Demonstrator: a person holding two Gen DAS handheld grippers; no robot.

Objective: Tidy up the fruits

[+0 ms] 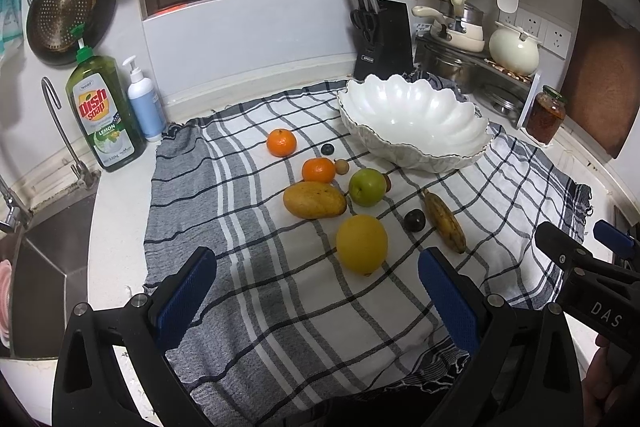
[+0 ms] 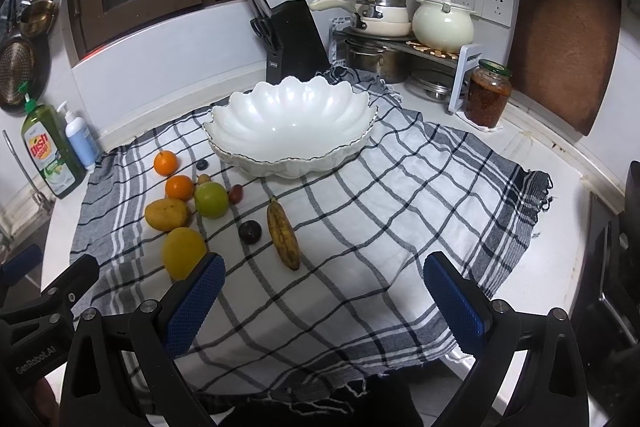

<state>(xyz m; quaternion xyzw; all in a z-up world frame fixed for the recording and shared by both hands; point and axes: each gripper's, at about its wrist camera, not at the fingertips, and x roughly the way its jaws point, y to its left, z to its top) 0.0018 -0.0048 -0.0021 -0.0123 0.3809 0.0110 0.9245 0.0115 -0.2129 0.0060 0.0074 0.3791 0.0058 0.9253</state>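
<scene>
A white scalloped bowl [image 1: 412,119] [image 2: 292,131] stands empty at the back of a checked cloth [image 1: 280,307] [image 2: 380,247]. In front of it lie two oranges [image 1: 281,142] [image 2: 165,162], a mango [image 1: 314,199] [image 2: 167,213], a green apple [image 1: 367,187] [image 2: 211,199], a lemon [image 1: 362,243] [image 2: 183,251], a spotted banana [image 1: 445,221] [image 2: 283,233], a dark round fruit [image 1: 413,220] [image 2: 250,231] and several small fruits. My left gripper [image 1: 316,291] is open and empty, just short of the lemon. My right gripper [image 2: 324,299] is open and empty, near the banana's end.
Dish soap [image 1: 105,111] and a pump bottle [image 1: 145,103] stand at the left by the sink [image 1: 48,251]. A knife block [image 1: 382,39], stacked pots [image 2: 384,19], a jar [image 2: 488,93] and a wooden board [image 2: 560,39] line the back and right.
</scene>
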